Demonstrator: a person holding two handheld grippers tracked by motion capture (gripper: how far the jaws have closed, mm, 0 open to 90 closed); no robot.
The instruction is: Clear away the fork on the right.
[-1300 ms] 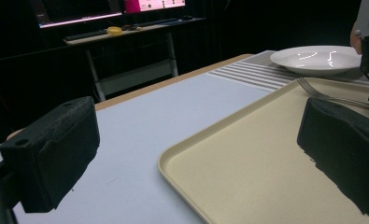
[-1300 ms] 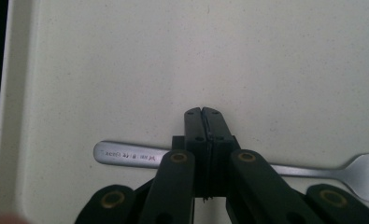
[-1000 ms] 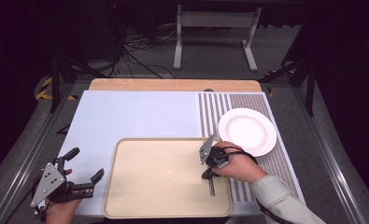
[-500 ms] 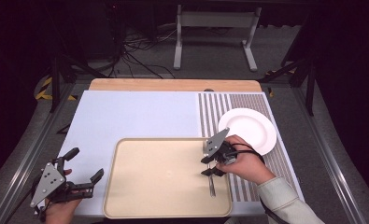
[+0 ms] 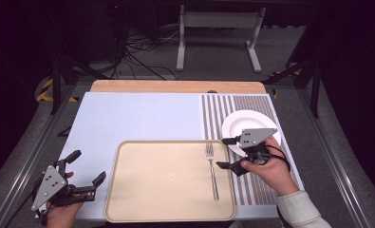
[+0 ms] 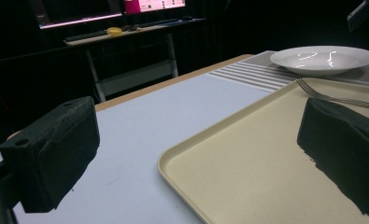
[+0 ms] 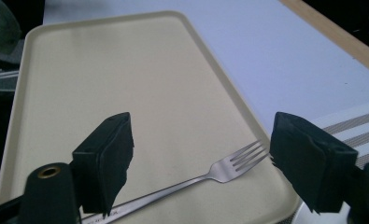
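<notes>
The right tool (image 5: 226, 153) hangs with its jaws spread wide and empty, just to the right of the fork (image 5: 211, 169), not touching it. The fork lies flat along the right side of the beige tray (image 5: 128, 190), tines toward the far edge. A white plate (image 5: 237, 122) sits beyond on the table's striped mat (image 5: 218, 109). The left tool (image 5: 86, 172), also gaping and empty, hovers at the tray's near left corner.

My right hand-held gripper (image 5: 229, 153), right of centre in the high view, is black with a grey three-cornered plate and a black cable looping over my white ribbed cuff (image 5: 298, 208). My left hand-held gripper (image 5: 87, 169), lower left, carries a matching dotted plate.
</notes>
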